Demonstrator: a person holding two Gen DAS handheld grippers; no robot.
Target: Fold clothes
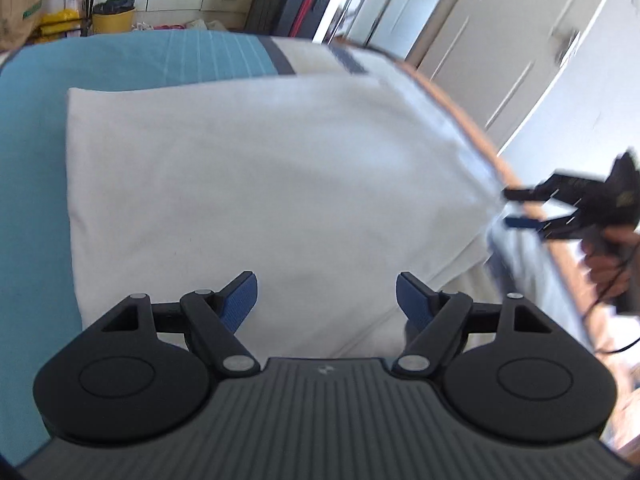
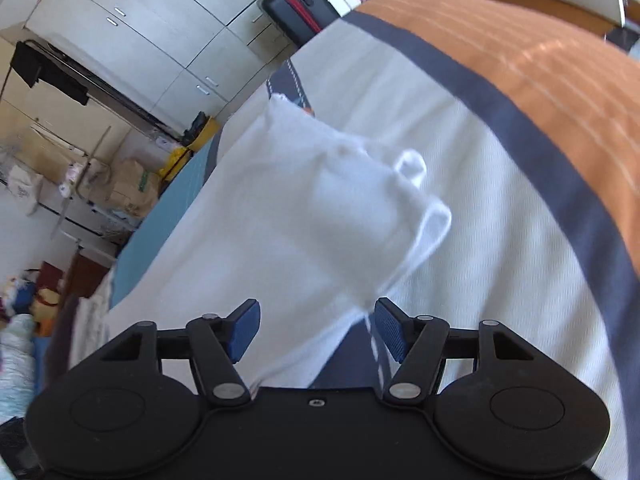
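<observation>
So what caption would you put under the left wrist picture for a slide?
Open left claw hovers over a white garment on the striped bedspread, the right claw open at its far corner.

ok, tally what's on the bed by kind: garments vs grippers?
White garment: 1
Grippers: 2, the left gripper and the right gripper, both open with nothing held
Total: 3

Home bedroom; bed (image 1: pixel 36 128), wardrobe (image 2: pixel 132 36), suitcase (image 1: pixel 304 8)
</observation>
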